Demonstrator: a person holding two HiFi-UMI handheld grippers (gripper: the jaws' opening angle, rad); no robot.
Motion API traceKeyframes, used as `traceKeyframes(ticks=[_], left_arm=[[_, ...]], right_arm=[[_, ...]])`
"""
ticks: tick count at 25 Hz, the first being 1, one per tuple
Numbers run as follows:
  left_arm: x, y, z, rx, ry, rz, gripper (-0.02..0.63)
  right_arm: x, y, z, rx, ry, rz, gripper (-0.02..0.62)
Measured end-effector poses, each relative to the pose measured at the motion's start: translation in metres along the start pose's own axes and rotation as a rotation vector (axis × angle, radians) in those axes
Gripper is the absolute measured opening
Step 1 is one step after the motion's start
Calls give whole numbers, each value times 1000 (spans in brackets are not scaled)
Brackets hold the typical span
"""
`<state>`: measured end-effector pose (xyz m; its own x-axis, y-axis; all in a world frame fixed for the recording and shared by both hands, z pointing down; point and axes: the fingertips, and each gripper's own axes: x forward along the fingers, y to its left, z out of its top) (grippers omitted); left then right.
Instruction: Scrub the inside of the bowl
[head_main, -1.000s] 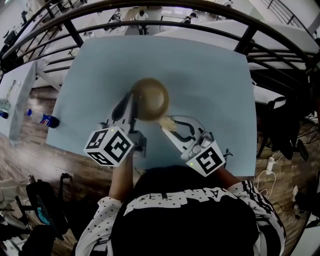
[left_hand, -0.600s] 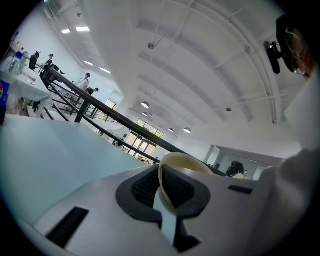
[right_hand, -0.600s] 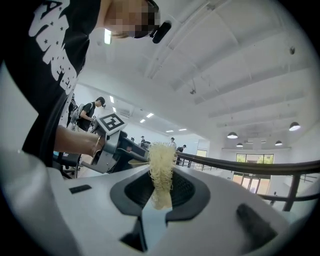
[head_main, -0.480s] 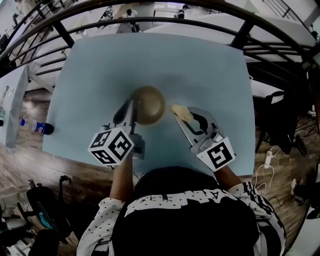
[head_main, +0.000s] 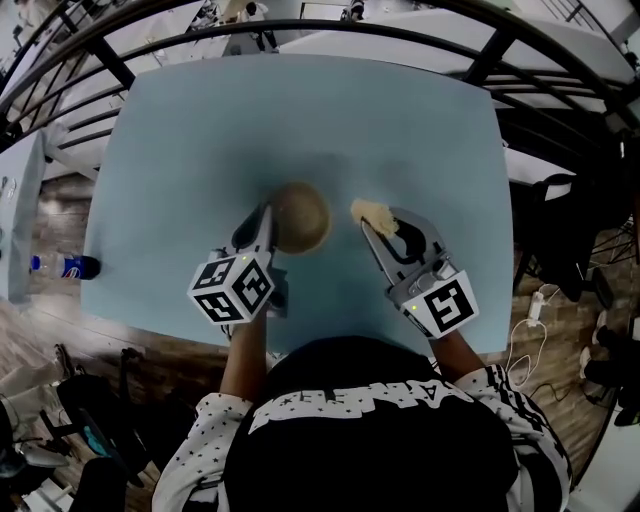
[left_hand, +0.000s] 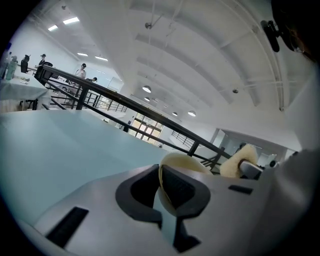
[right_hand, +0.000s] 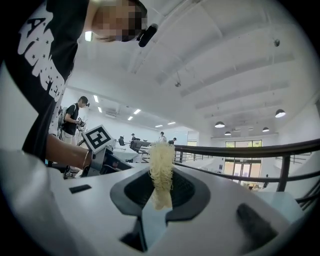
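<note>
A tan bowl (head_main: 300, 216) sits low over the pale blue table (head_main: 300, 120), near the middle of the head view. My left gripper (head_main: 266, 218) is shut on the bowl's near left rim. In the left gripper view the thin rim (left_hand: 164, 182) runs between the jaws. My right gripper (head_main: 375, 222) is to the right of the bowl, apart from it, and is shut on a yellowish fibrous scrubber (head_main: 371, 211). The scrubber (right_hand: 161, 167) stands pinched between the pads in the right gripper view. I cannot tell whether the bowl rests on the table.
A dark metal railing (head_main: 300, 30) curves round the table's far side. A blue-capped bottle (head_main: 62, 266) lies off the table's left edge. The person's torso covers the table's near edge.
The bowl in my left gripper has come down toward the table and looks smaller. My right gripper has drawn the scrubber rightward, away from the bowl's rim.
</note>
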<state>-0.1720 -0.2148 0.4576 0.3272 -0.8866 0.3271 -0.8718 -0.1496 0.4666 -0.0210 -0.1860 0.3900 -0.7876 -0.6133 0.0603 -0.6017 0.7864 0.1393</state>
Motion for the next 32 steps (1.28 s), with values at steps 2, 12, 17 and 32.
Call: traceKeyframes(ticks=[2, 12, 17, 32], left_arm=[[8, 4, -7, 4, 21, 9, 26], [34, 25, -47, 50, 131, 52, 26], [42, 34, -64, 52, 179, 75, 26], [51, 39, -91, 42, 237, 74, 26]], right_arm=[[1, -4, -3, 22, -7, -2, 71], [0, -17, -20, 81, 30, -40, 71], [-1, -17, -26, 70, 44, -53, 71], [-5, -19, -20, 104, 8, -69, 71]])
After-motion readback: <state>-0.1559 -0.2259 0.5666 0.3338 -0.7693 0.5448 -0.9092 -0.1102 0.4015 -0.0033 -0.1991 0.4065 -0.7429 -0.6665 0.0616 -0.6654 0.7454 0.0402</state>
